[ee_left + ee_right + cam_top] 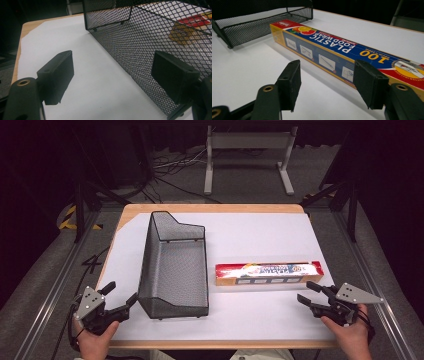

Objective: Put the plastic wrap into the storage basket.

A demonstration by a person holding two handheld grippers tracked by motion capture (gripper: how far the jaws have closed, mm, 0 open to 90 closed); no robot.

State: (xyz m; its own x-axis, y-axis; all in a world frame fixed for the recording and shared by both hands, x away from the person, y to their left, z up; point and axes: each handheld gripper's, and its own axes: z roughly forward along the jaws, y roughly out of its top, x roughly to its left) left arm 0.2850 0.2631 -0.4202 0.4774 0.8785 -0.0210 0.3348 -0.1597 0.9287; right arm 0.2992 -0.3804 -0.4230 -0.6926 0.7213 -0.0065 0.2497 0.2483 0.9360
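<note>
Resting near the lower corners of the high view, both tongs sit idle over the desk (260,232), which is covered by a white sheet. Left tongs (120,295): jaws spread wide, nothing between them, tips just beside the near left corner of the black mesh basket (175,265). In the left gripper view the basket's side wall (150,50) runs close past the right-hand jaw; whether it touches I cannot tell. Right tongs (310,292): jaws parted to a fair gap, empty, aimed at the right end of the plastic food wrap box (269,273), near it but apart.

Judgement on layout: the box lies flat and lengthwise across the middle right of the frame, just beside the basket's right wall, long side facing the person. That puts a narrow face square to the right tongs, so a pinch across the width looks straightforward. The basket stands lengthwise away from the person, open side up, with its tall end at the far side, which would suit receiving the box. The left tongs seem placed to steady the basket.

Box appearance, right gripper view (342,52): long, slim carton; blue top panel lettered "PLASTIC FOOD WRAP" and "100"; red at the ends, citrus slices pictured at the far end; yellow-bordered side with small instruction diagrams. Edges crisp, lid shut.
</note>
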